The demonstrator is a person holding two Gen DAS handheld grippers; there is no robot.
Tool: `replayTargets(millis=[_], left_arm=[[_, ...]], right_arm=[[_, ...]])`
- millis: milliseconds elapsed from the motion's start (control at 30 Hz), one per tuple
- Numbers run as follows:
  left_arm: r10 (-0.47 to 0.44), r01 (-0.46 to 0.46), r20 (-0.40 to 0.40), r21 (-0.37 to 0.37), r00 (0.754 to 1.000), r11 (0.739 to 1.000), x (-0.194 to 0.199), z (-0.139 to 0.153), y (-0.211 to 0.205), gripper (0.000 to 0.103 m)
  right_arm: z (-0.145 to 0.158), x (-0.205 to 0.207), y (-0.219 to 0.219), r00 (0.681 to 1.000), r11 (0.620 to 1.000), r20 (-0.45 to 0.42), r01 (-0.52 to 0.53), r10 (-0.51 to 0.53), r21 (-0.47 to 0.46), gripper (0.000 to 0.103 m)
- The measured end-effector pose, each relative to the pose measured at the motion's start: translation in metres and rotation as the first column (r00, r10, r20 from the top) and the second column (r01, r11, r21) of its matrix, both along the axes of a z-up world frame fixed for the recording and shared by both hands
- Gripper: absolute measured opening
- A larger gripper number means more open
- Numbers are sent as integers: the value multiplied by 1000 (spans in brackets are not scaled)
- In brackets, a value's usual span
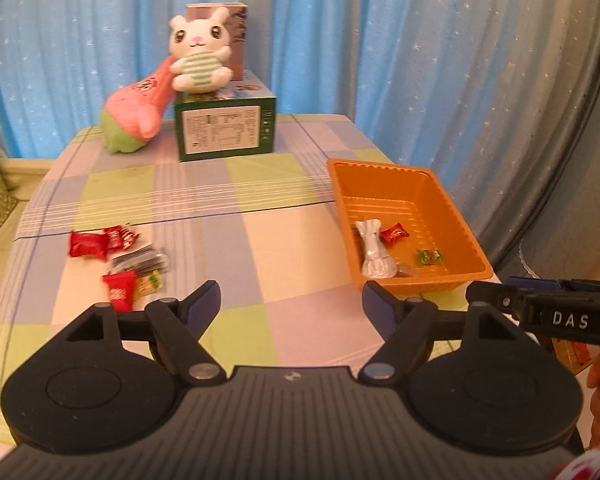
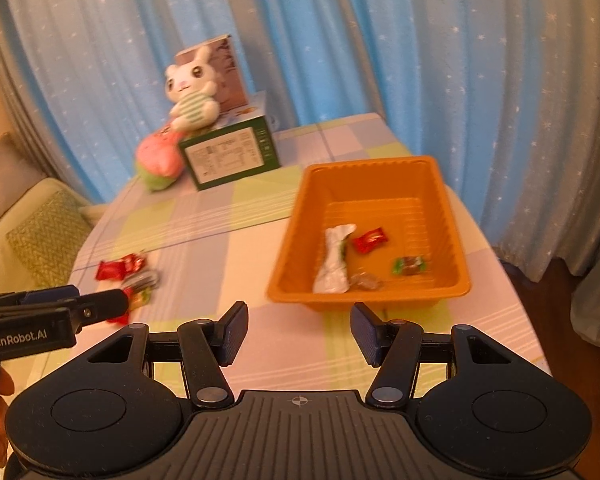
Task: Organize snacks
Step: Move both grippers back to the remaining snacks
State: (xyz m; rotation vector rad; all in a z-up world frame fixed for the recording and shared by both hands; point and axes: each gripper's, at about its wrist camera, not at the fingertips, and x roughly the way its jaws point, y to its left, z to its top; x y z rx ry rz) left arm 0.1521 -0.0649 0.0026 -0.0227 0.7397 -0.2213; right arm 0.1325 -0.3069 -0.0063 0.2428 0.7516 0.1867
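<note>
An orange tray point(image 1: 380, 168) point(image 2: 452, 216) sits on the right of the table. It holds a silver wrapped snack point(image 1: 374, 250) point(image 2: 334, 260), a red candy point(image 1: 394, 235) point(image 2: 370, 240), a green candy point(image 1: 430, 257) point(image 2: 410, 265) and a brownish piece point(image 2: 365, 281). A pile of loose snacks lies on the left: red packets point(image 1: 86, 245) point(image 2: 118, 269), a dark striped packet point(image 1: 142, 262) and a red packet point(image 1: 120, 289). My left gripper point(image 1: 291, 300) is open and empty, hovering between pile and tray. My right gripper point(image 2: 299, 330) is open and empty just before the tray's near rim.
A green box point(image 1: 225, 127) point(image 2: 232, 153) stands at the back with a white bunny plush point(image 1: 198, 56) point(image 2: 190, 92) on it and a pink plush point(image 1: 138, 114) point(image 2: 158, 160) leaning beside it. Blue curtains hang behind. A sofa point(image 2: 32, 224) is left of the table.
</note>
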Motion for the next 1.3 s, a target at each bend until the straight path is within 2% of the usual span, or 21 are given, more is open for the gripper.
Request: replayTargets(millis=[100, 633, 1000, 1300], left_arm=[[24, -24, 2, 2, 1000, 1000, -9, 1, 13, 80], [131, -131, 1, 32, 991, 991, -35, -2, 74, 80], [178, -177, -30, 34, 984, 984, -25, -20, 109, 80], [199, -196, -72, 48, 977, 979, 4, -50, 141, 80]], right_arm=[[1, -6, 14, 1000, 1000, 1, -28, 28, -7, 57], [1, -9, 70, 991, 990, 7, -135, 135, -30, 57], [-13, 9, 96, 983, 982, -1, -184, 185, -51, 57], [-43, 36, 125, 974, 971, -23, -228, 227, -65, 57]])
